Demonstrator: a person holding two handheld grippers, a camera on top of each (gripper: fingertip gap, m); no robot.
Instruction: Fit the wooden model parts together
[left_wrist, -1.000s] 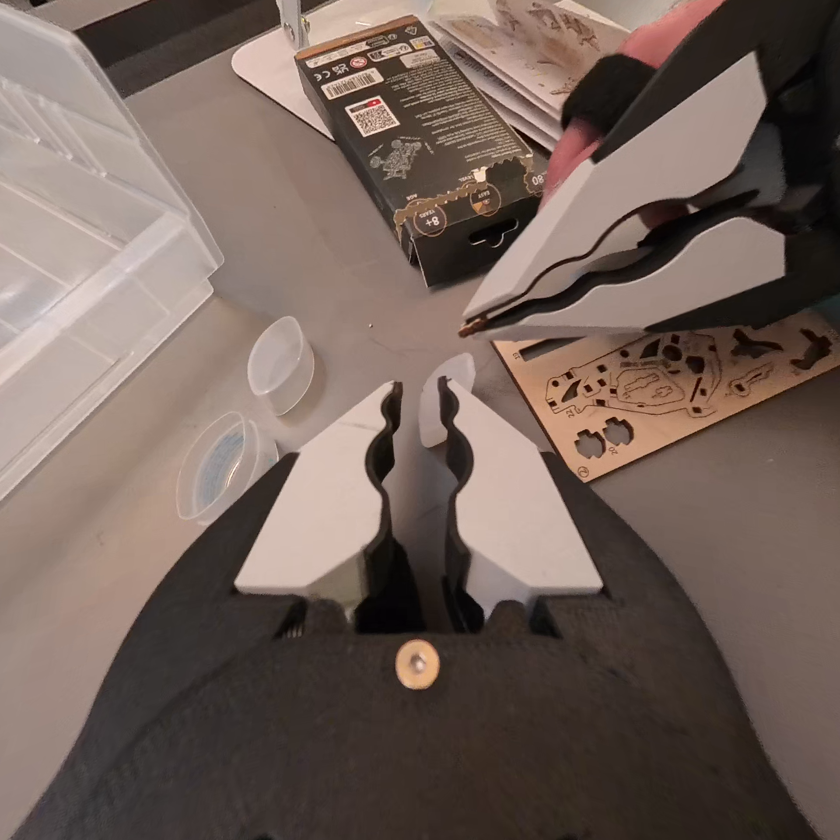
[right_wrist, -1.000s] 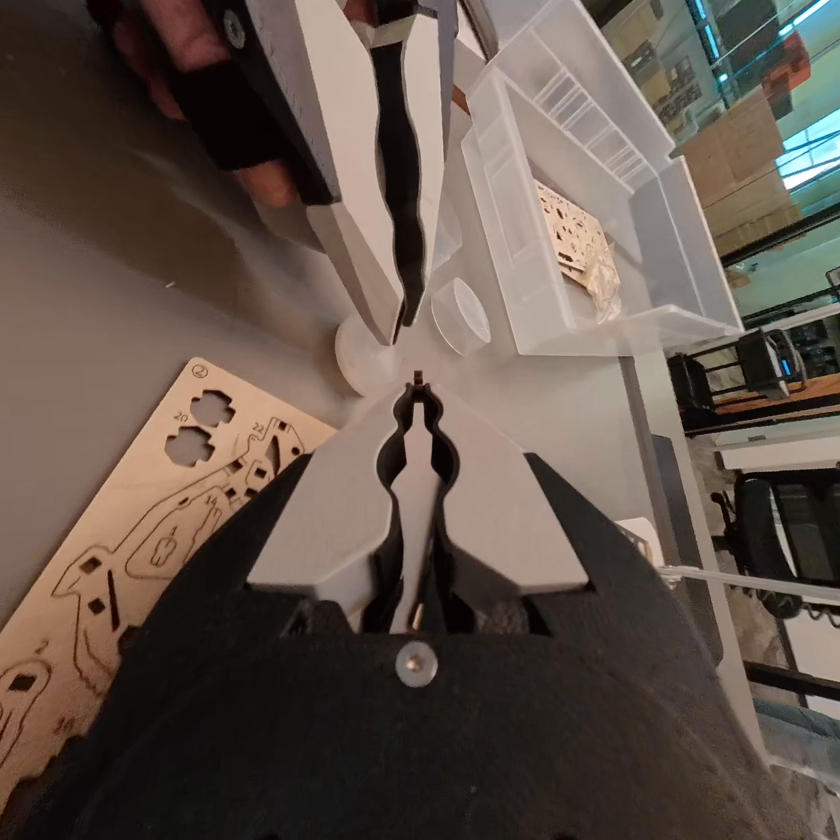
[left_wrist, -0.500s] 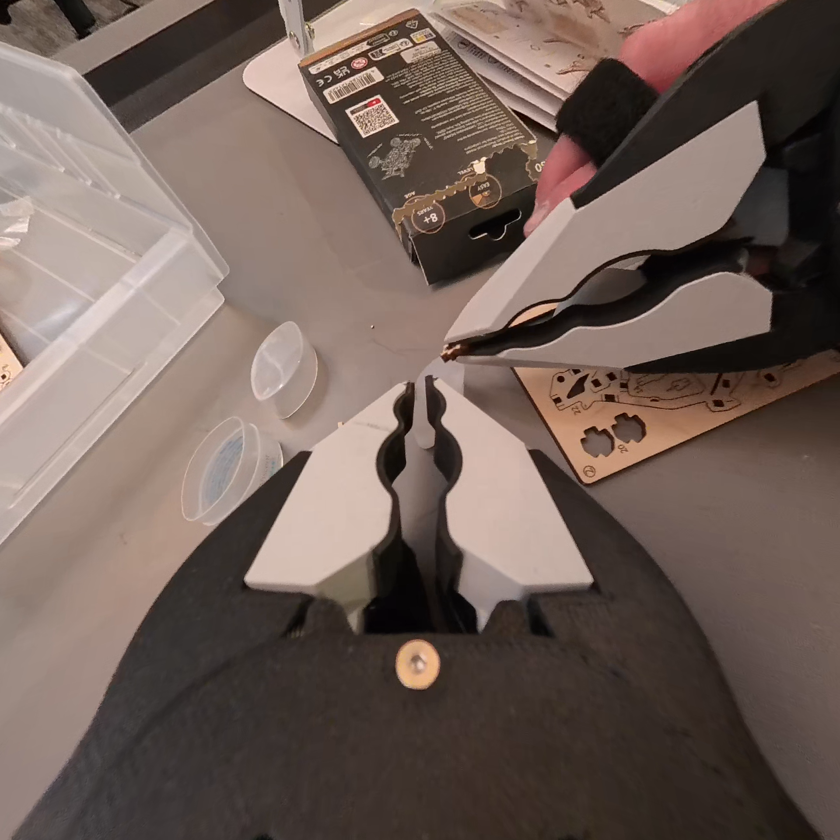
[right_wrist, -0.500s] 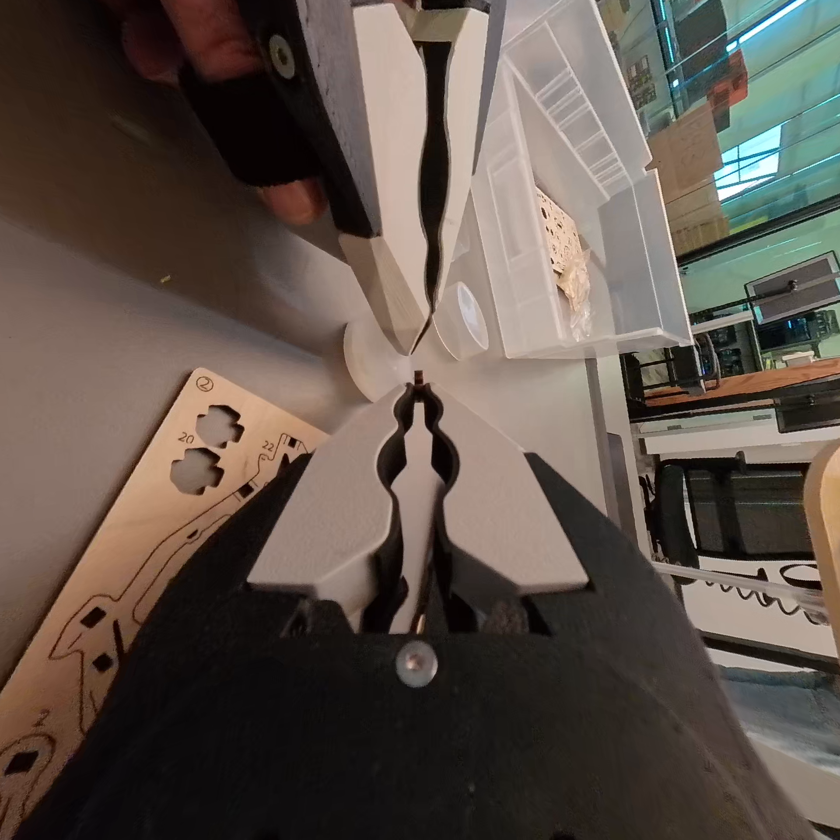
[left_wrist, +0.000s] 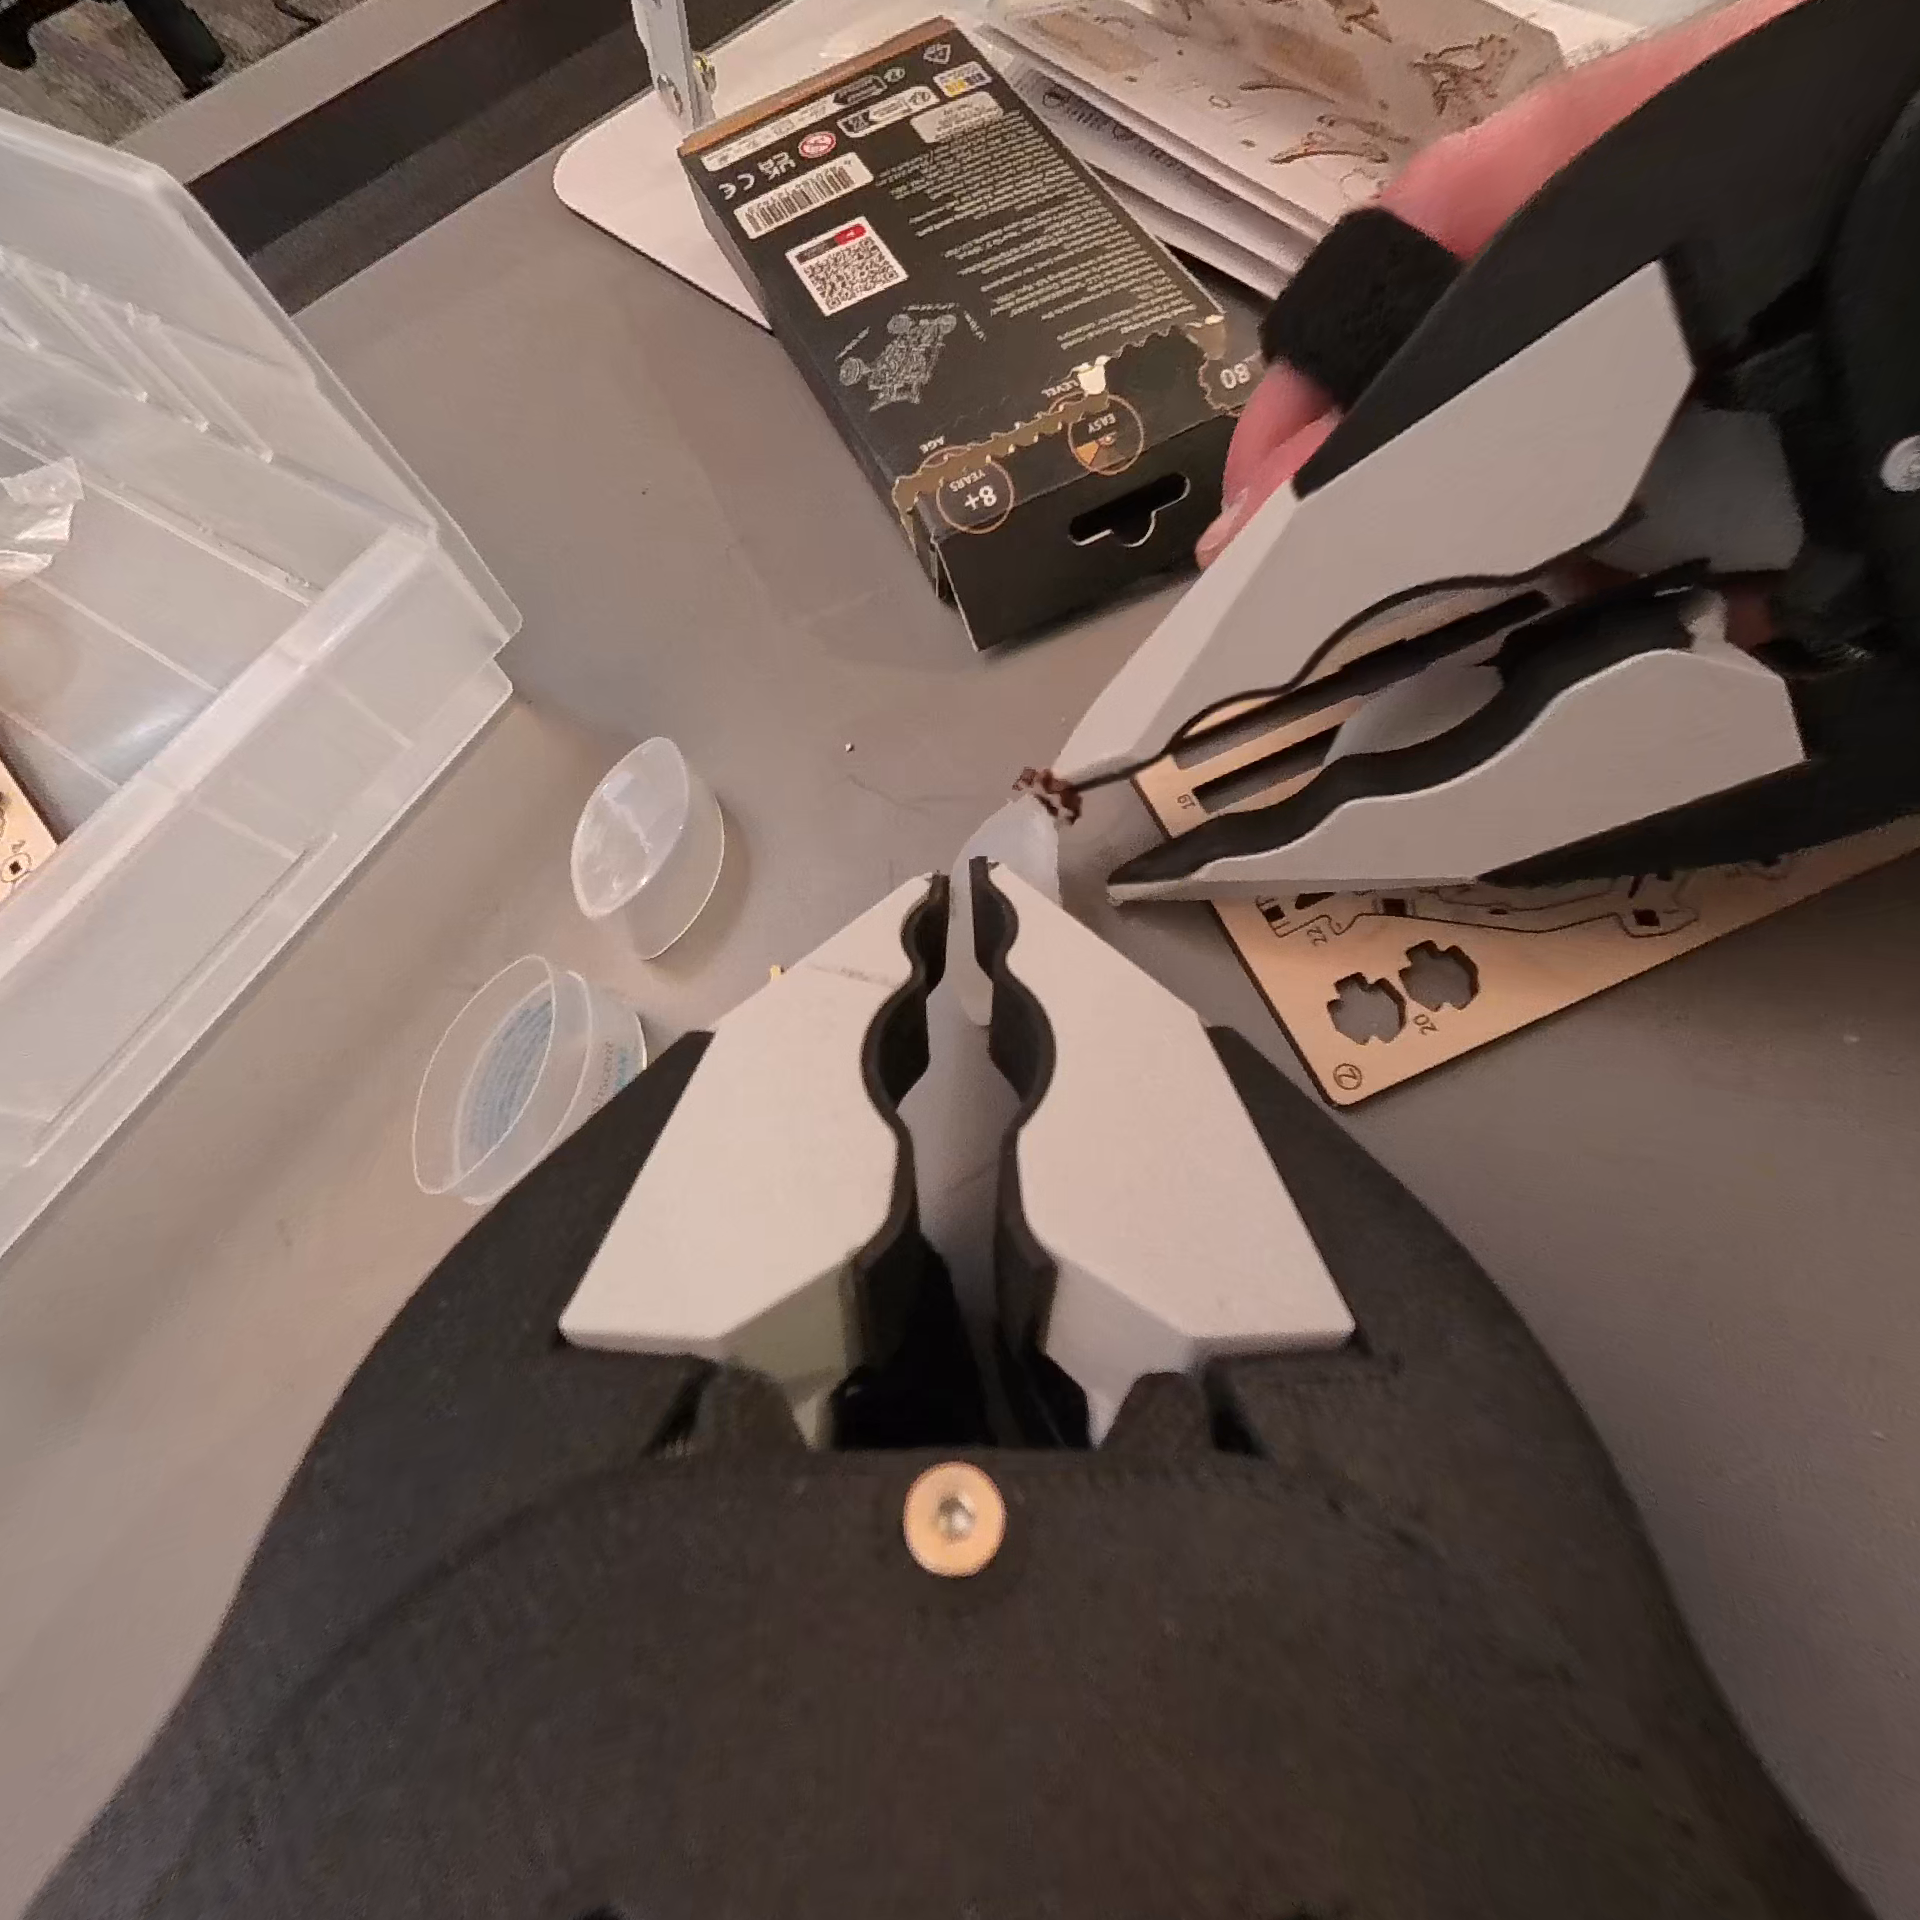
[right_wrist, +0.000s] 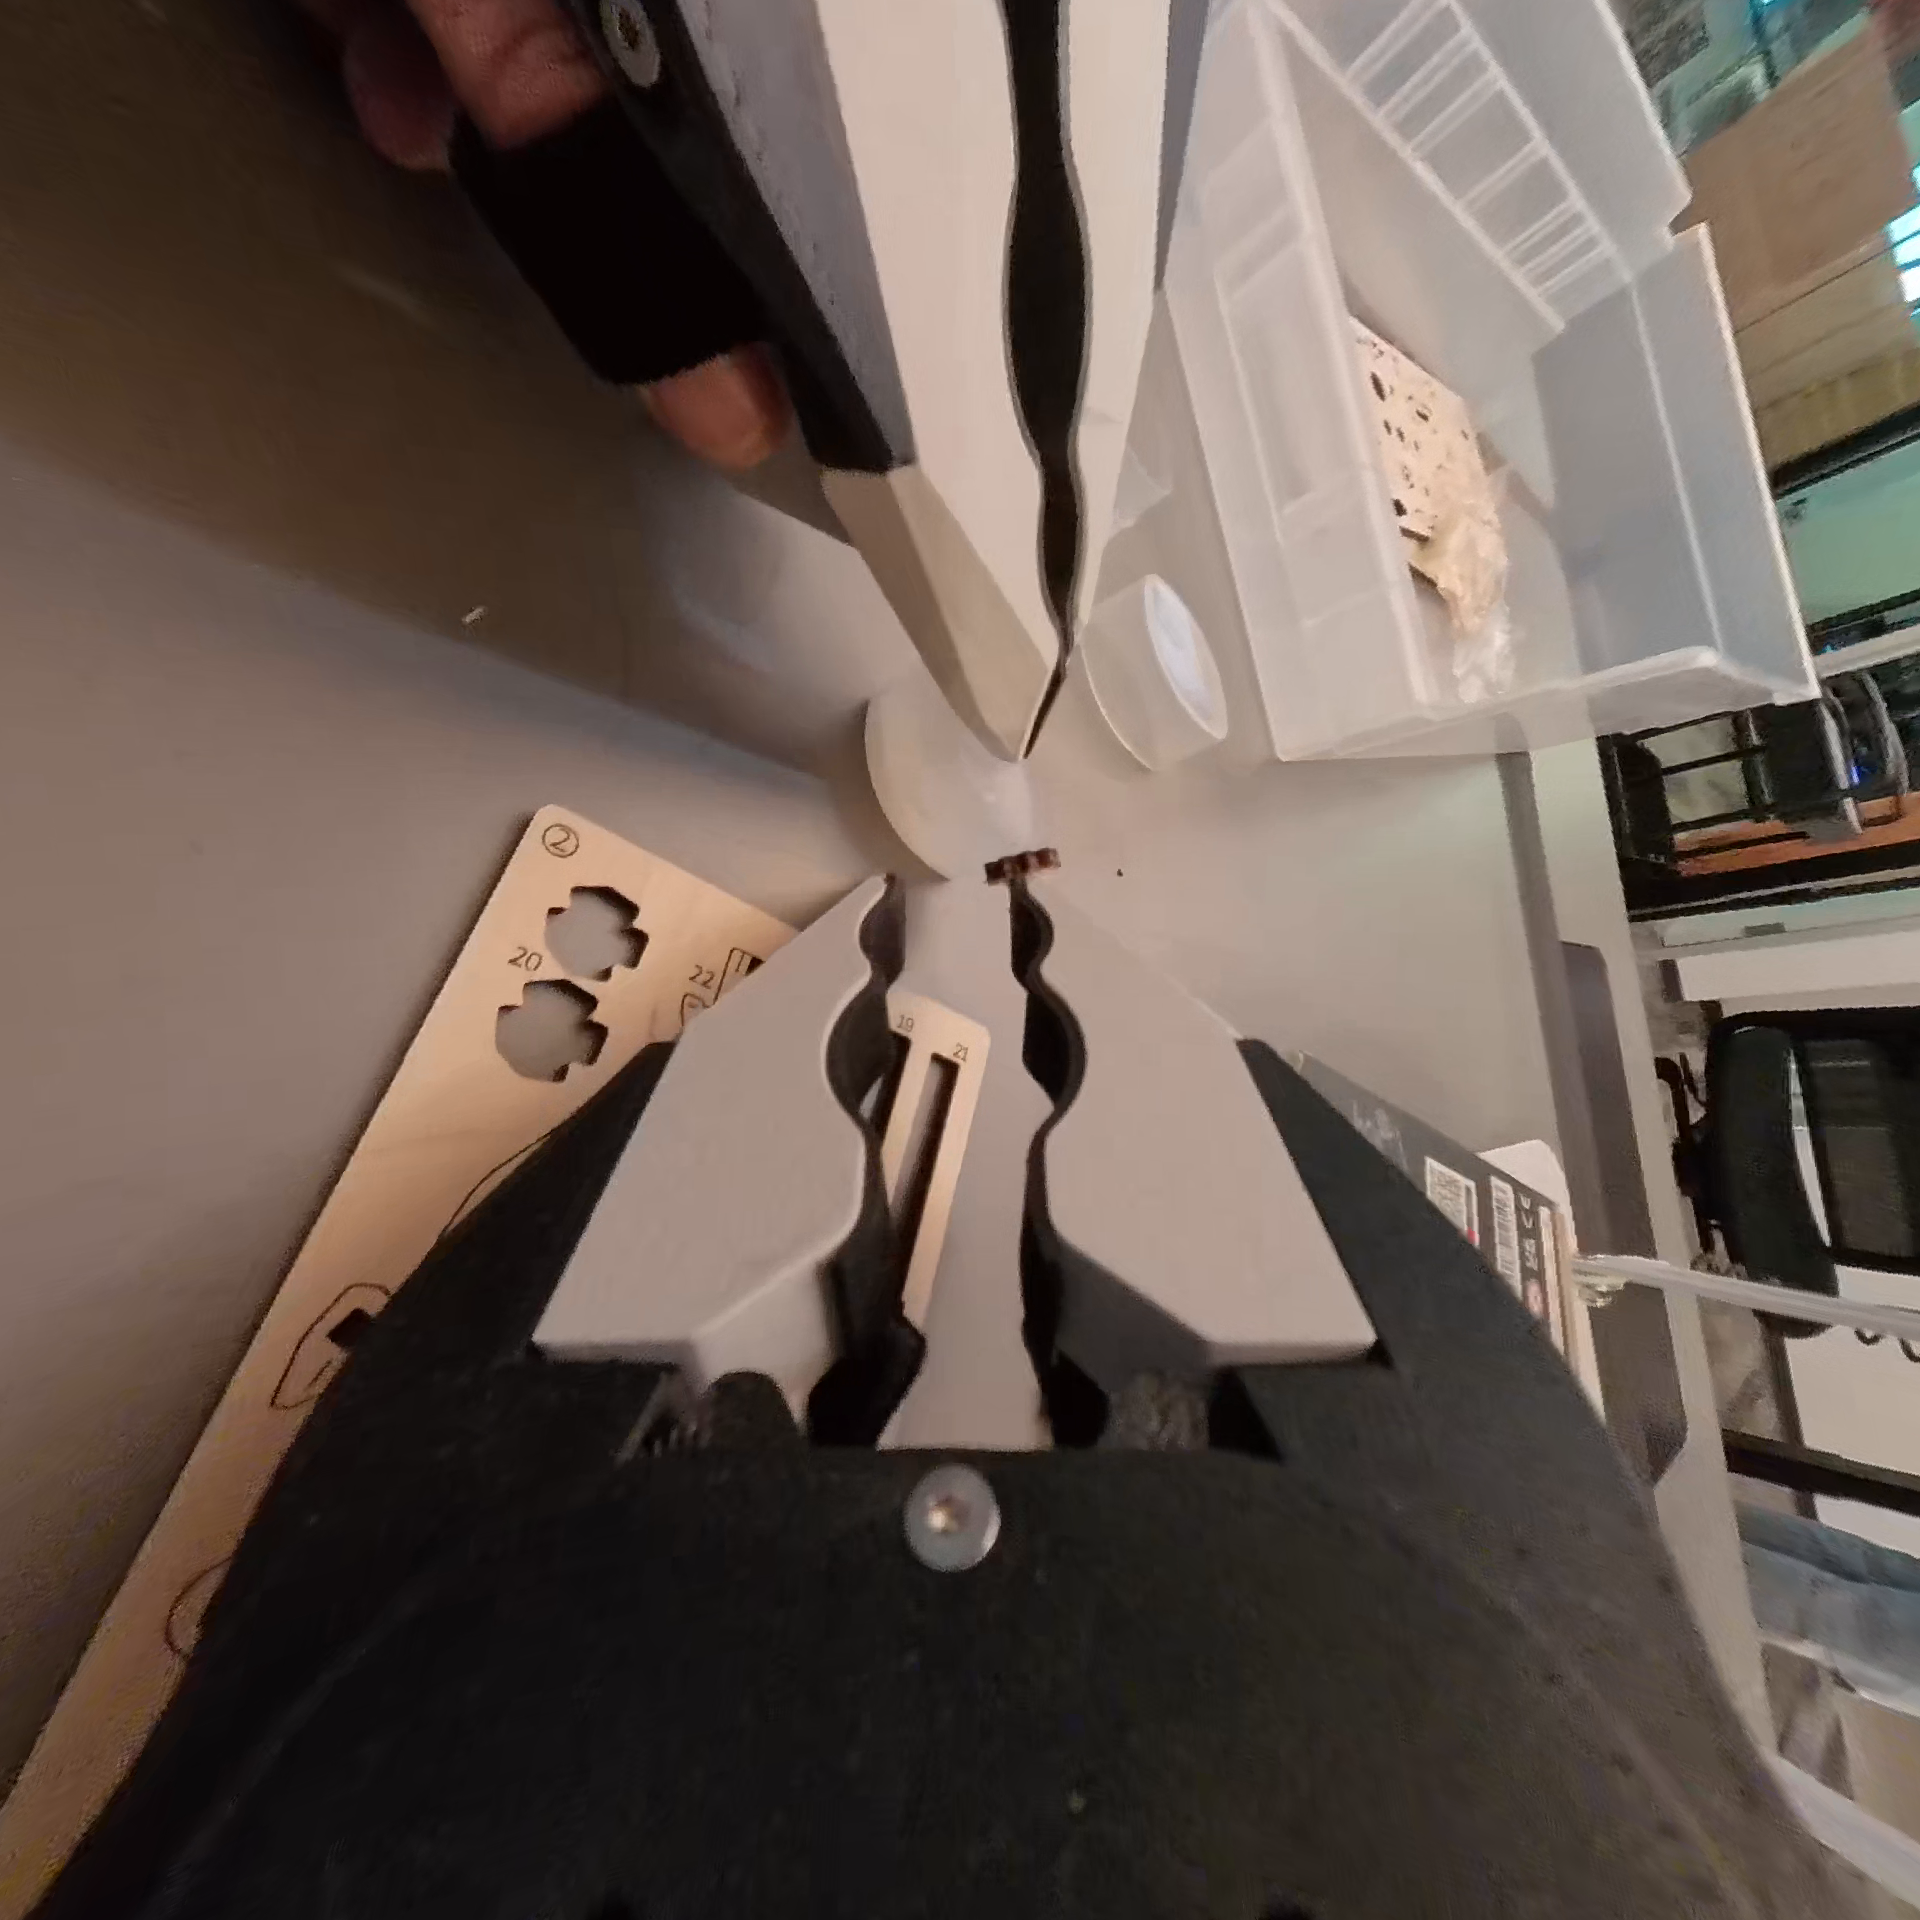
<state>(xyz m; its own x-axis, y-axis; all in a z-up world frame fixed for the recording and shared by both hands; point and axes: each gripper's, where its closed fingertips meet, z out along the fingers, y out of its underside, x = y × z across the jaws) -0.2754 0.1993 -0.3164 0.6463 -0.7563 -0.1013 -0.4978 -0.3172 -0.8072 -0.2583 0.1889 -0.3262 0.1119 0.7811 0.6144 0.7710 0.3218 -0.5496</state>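
Left tongs: nearest in the left wrist view; tips drawn almost together, only a narrow slit between them. Cannot tell if anything thin is pinched there.
Right tongs: released, fingers clearly apart, tips low over the tabletop.
Small brown toothed part: the task's piece. It sits at the tip of 1 right finger, not clamped between the 2. It is just beside the left tips, so this looks like a handover or mating step.
White disc: lies on the tabletop directly under both sets of tips.
Doing it well: judged from this, the part is barely supported. Bring the left tips in slowly and square to the part. Grip it by its flat faces, not its teeth. Keep the right finger steady until the left has it. Stay low so a dropped part lands close by.
Risk: a tiny part could flick away or roll under the disc.
Wooden sheet: flat beside the right tongs, 2 cut-outs already empty.
Clear cups: 2, on the left.
Far: black box, clear organiser, booklet.
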